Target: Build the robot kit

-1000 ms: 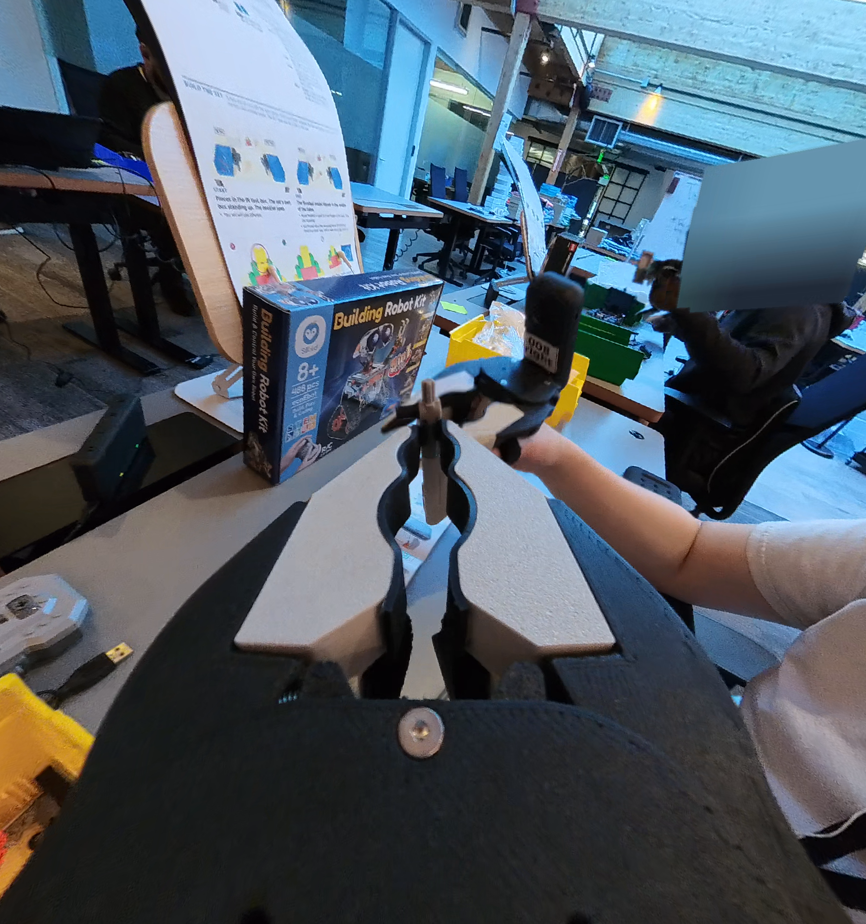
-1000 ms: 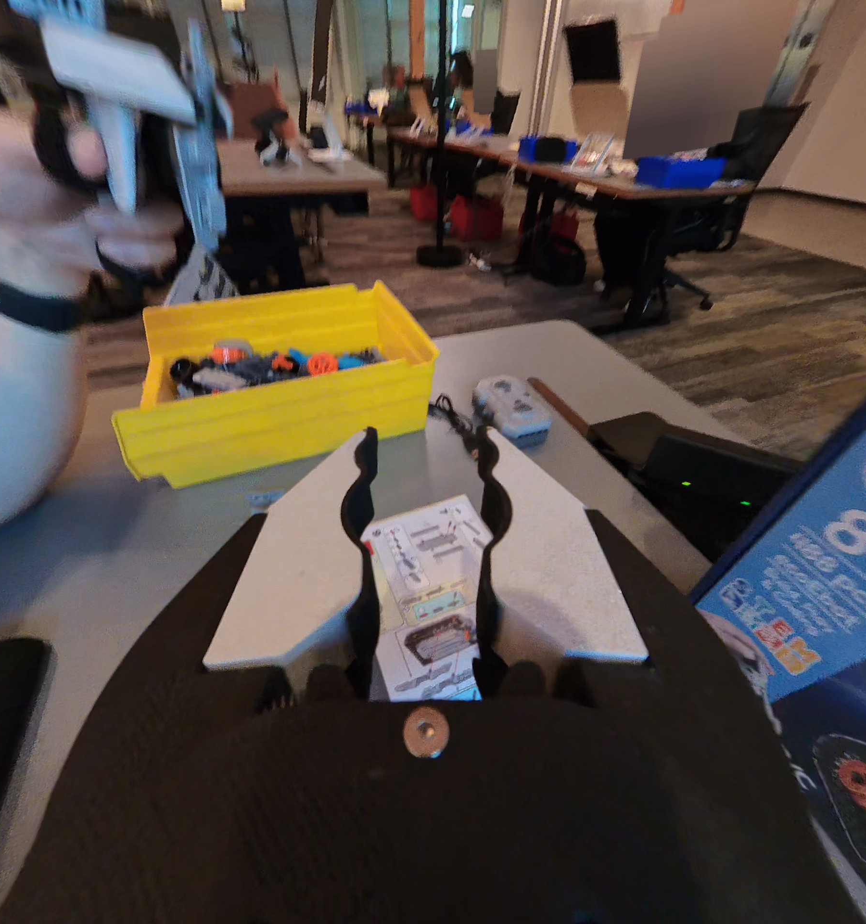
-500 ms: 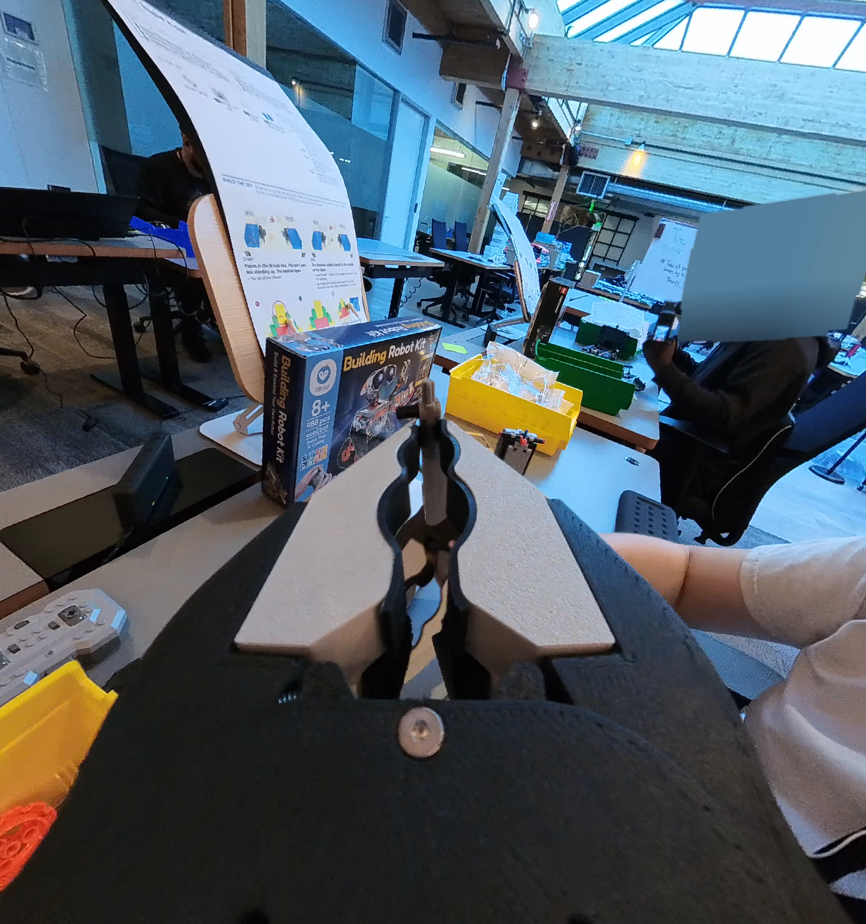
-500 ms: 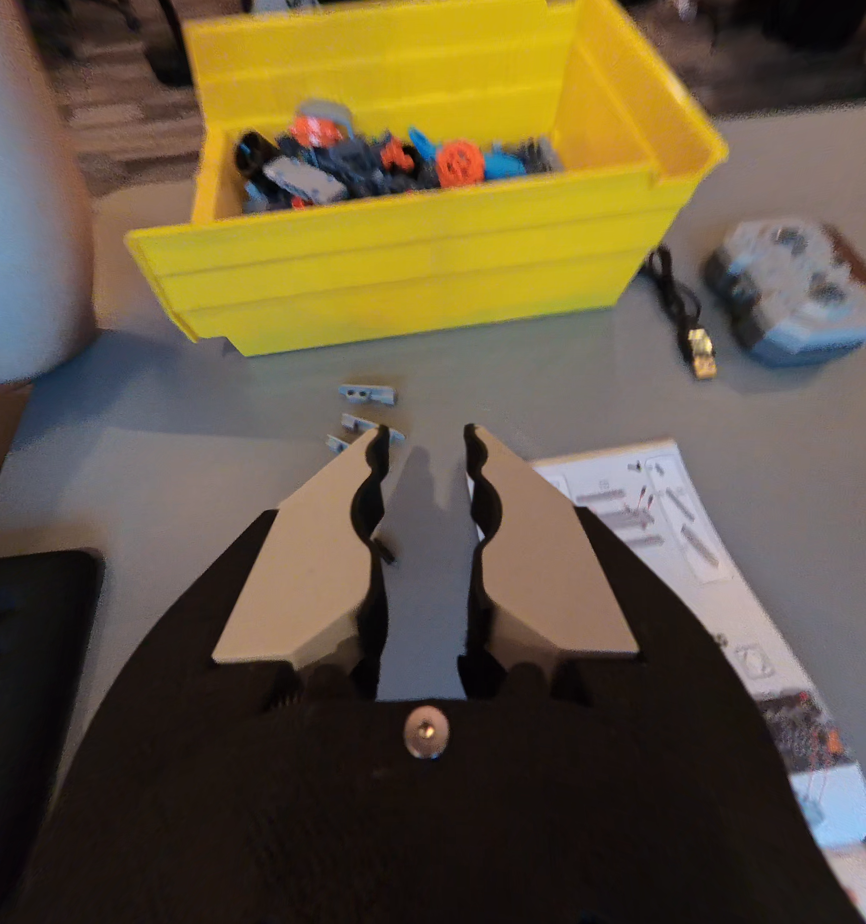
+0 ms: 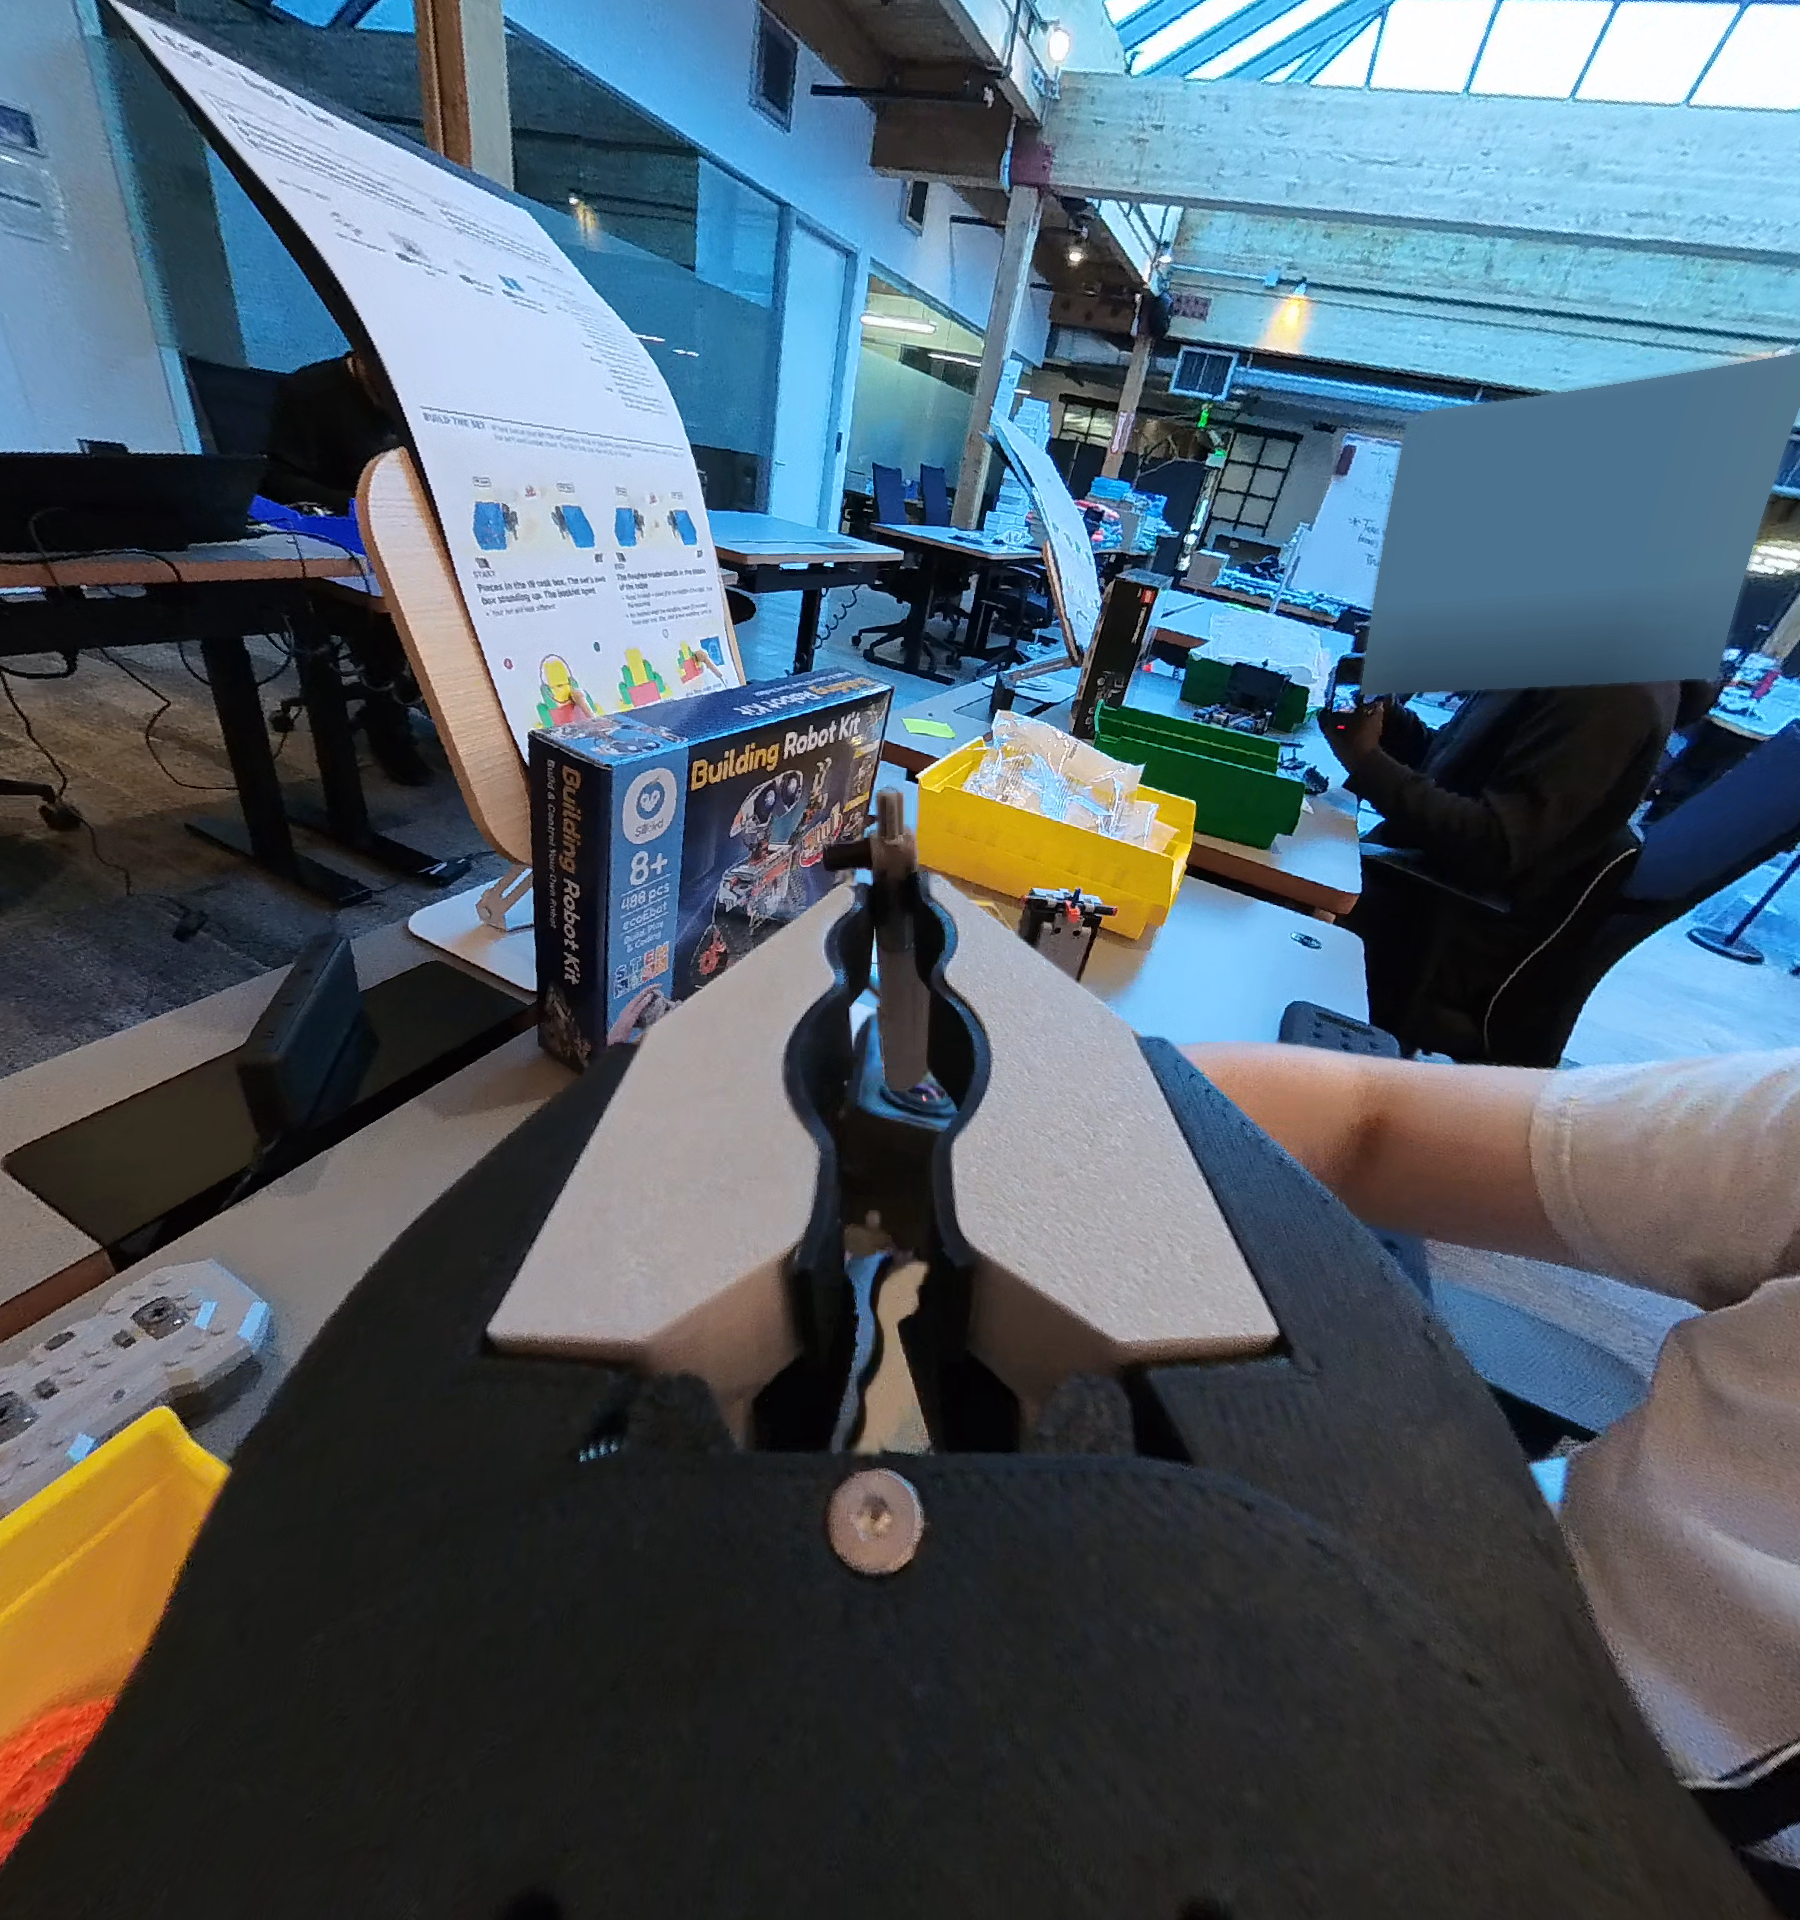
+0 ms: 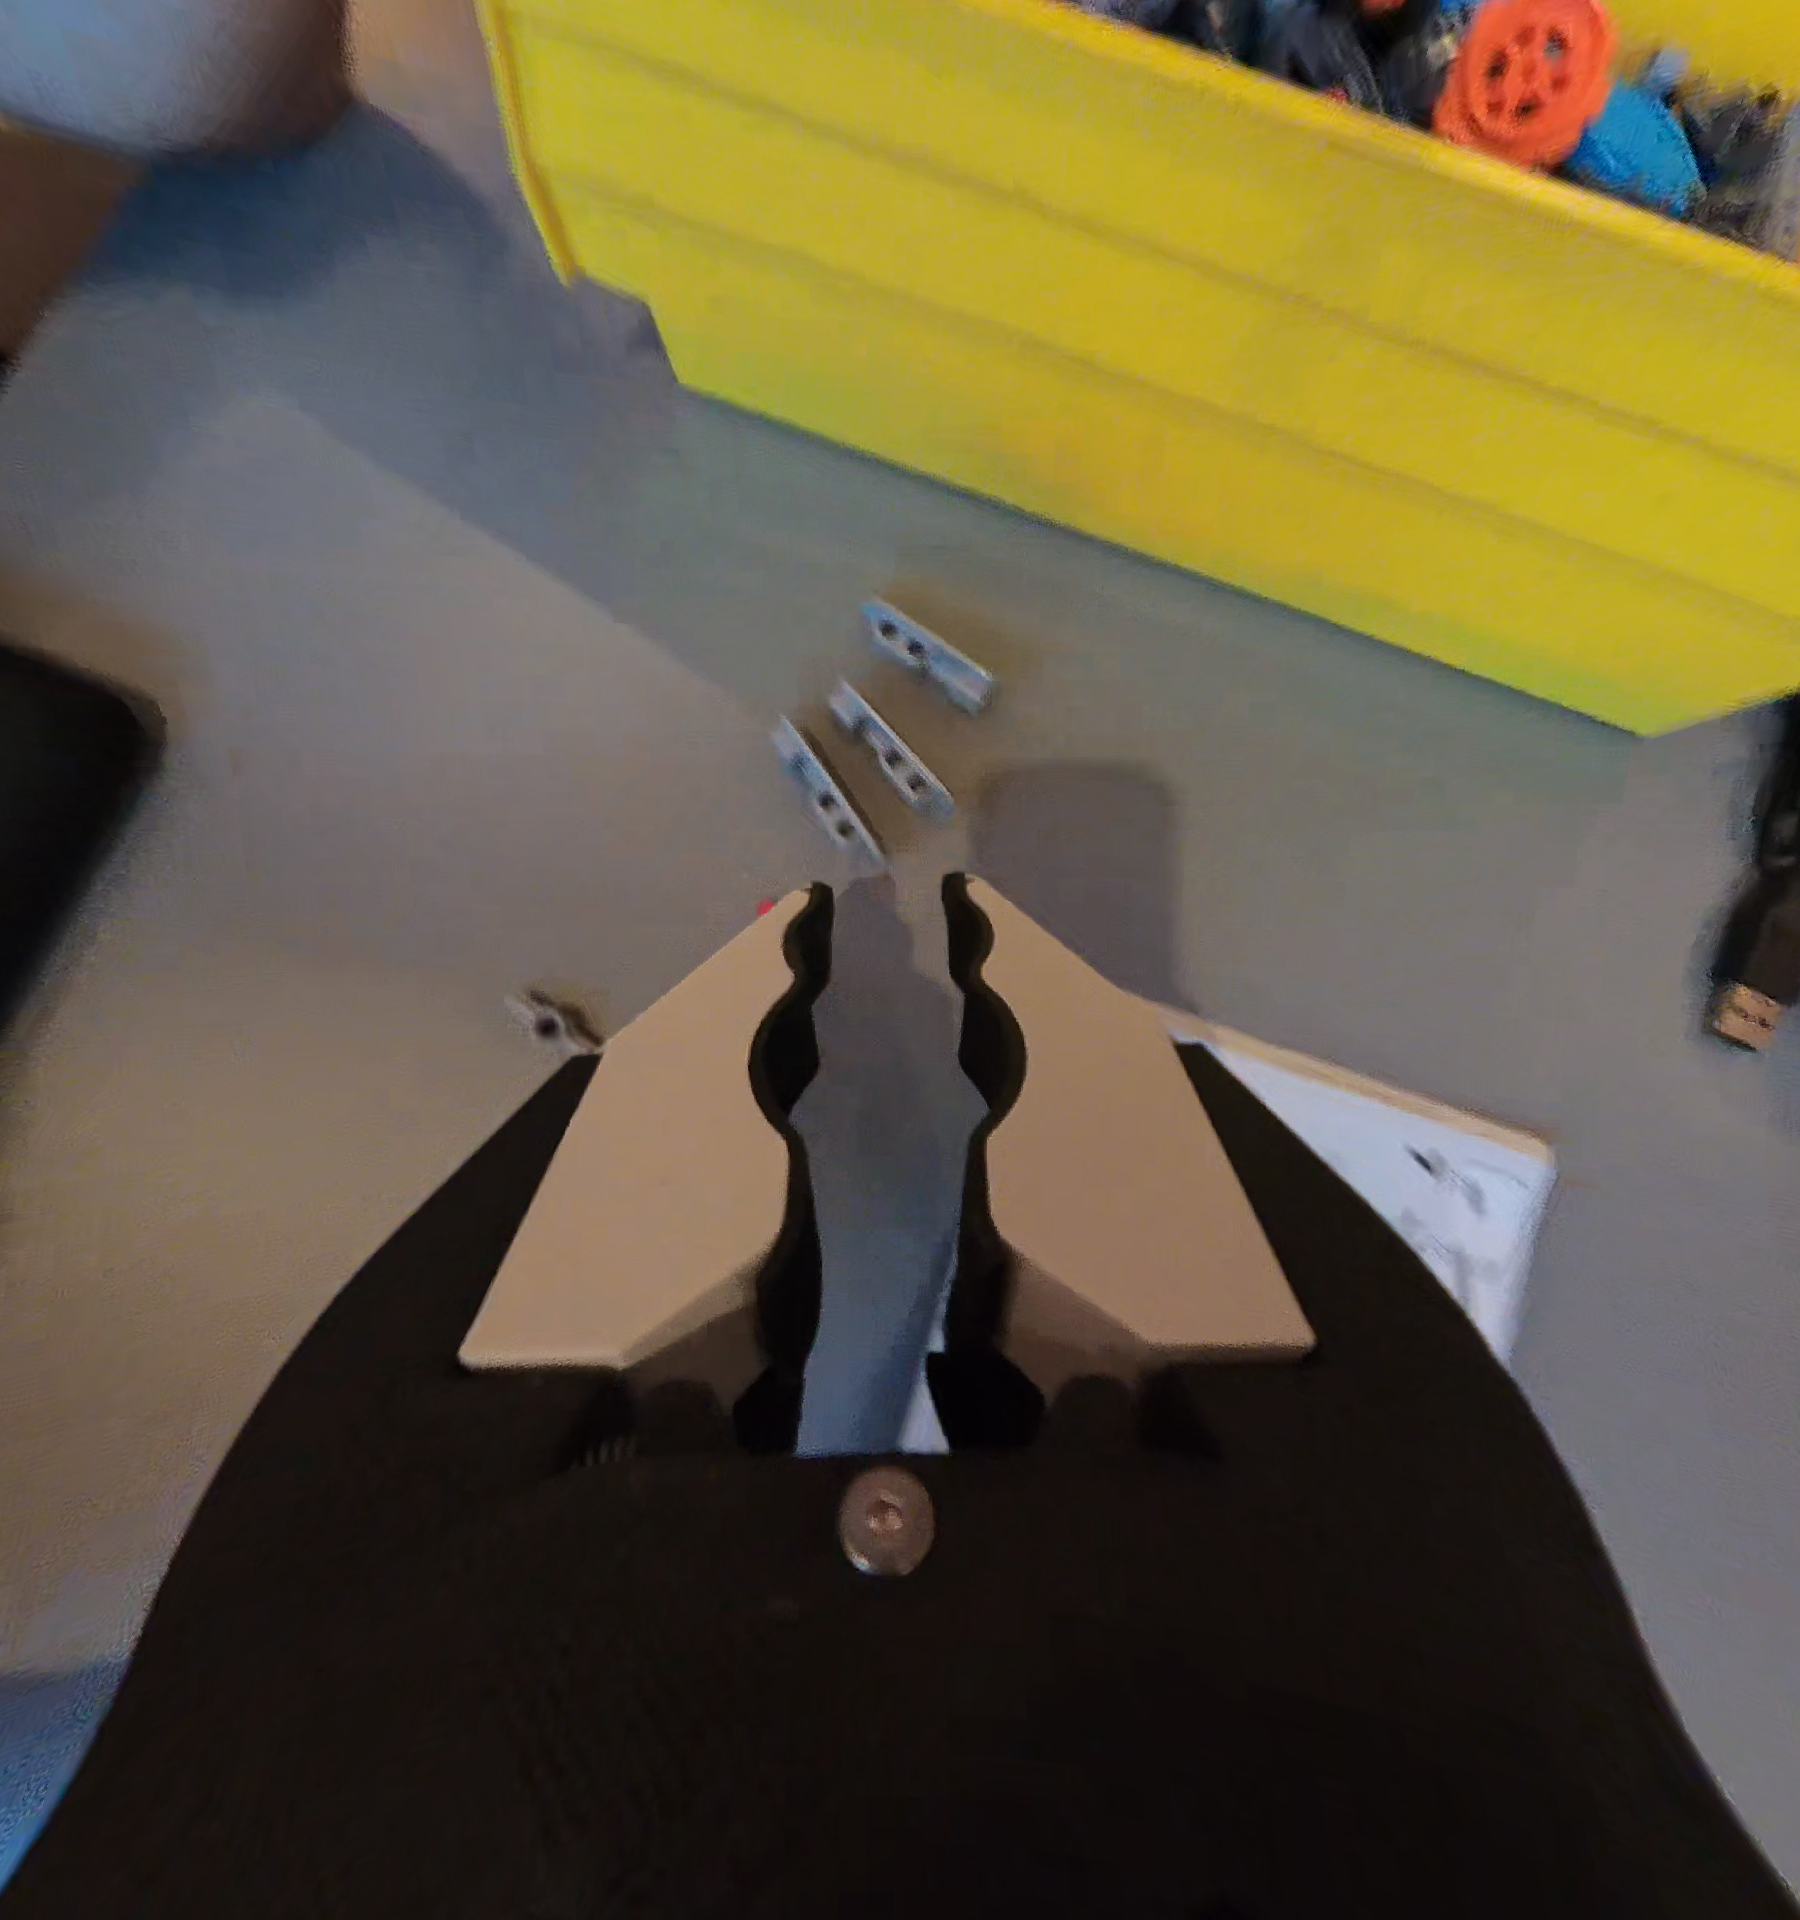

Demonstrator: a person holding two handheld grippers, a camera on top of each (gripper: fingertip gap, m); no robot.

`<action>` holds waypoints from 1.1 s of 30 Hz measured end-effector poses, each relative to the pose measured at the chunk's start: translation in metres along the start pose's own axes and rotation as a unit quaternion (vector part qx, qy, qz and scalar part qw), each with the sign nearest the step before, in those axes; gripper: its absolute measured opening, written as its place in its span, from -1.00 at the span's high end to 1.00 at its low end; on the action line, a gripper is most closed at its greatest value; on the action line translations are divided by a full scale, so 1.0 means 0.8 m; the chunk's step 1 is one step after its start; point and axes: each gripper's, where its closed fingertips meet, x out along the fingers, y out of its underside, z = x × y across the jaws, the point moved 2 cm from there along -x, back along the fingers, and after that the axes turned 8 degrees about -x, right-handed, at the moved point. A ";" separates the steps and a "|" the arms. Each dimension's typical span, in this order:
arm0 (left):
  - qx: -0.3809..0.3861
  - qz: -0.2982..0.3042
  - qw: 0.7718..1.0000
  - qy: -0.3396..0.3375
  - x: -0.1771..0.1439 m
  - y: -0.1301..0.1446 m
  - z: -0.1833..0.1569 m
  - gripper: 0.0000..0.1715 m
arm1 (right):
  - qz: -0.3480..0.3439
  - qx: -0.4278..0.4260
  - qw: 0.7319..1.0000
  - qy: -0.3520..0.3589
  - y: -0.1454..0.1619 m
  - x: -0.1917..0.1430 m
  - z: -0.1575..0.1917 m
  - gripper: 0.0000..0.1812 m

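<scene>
Right wrist view showed the right gripper (image 6: pixel 883 883) low over the grey tabletop (image 6: pixel 356 831), its fingers (image 6: pixel 688 1122) parted with nothing between them. Just beyond the fingertips lay three small grey pieces (image 6: pixel 880 732), close together, and a fourth small grey piece (image 6: pixel 548 1023) sat beside the left finger. A white printed sheet (image 6: pixel 1395 1184) lay partly under the right finger. Farther on stood a yellow bin (image 6: pixel 1135 312) with orange, blue and dark parts inside, and a black cable (image 6: pixel 1779 894) lay by the bin's right end. Left wrist view showed the left gripper (image 5: pixel 891 914) raised above the tabletop, its fingers (image 5: pixel 698 1143) clenched on a thin grey rod-shaped part (image 5: pixel 898 966) standing upright between them. Beyond it stood a blue kit box (image 5: pixel 709 852), a curved printed sheet on a wooden stand (image 5: pixel 439 644) behind the box, and toward the far edge a second yellow bin (image 5: pixel 1041 847) holding clear bags.
</scene>
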 end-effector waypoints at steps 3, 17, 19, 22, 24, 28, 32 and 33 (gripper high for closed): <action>0.006 -0.003 1.000 -0.009 -0.005 -0.002 0.002 0.95 | -0.029 0.012 0.999 0.038 -0.007 -0.062 -0.031 0.82; 0.002 -0.012 1.000 0.009 0.000 -0.008 -0.002 0.95 | -0.017 0.022 0.995 0.096 0.020 -0.152 -0.053 0.85; 0.000 -0.004 1.000 0.016 0.006 -0.004 -0.005 0.95 | -0.021 0.005 0.998 0.051 0.008 -0.098 -0.032 0.87; 0.002 0.003 1.000 0.011 0.010 0.000 -0.006 0.95 | -0.017 0.119 0.993 0.018 -0.006 -0.038 -0.020 0.90; 0.003 0.002 1.000 0.002 0.006 0.000 -0.004 0.95 | -0.074 0.237 0.968 -0.021 -0.030 -0.019 -0.008 0.94; 0.006 -0.020 1.000 -0.001 -0.010 -0.011 -0.005 0.94 | -0.055 0.234 0.969 -0.058 -0.033 0.006 0.018 0.93; 0.009 -0.027 1.000 -0.001 -0.017 -0.015 -0.006 0.95 | -0.051 -0.078 0.995 -0.023 -0.039 0.023 0.028 0.85; 0.009 -0.026 1.000 -0.001 -0.017 -0.014 -0.007 0.94 | -0.051 -0.081 0.995 -0.034 -0.040 0.029 0.028 0.85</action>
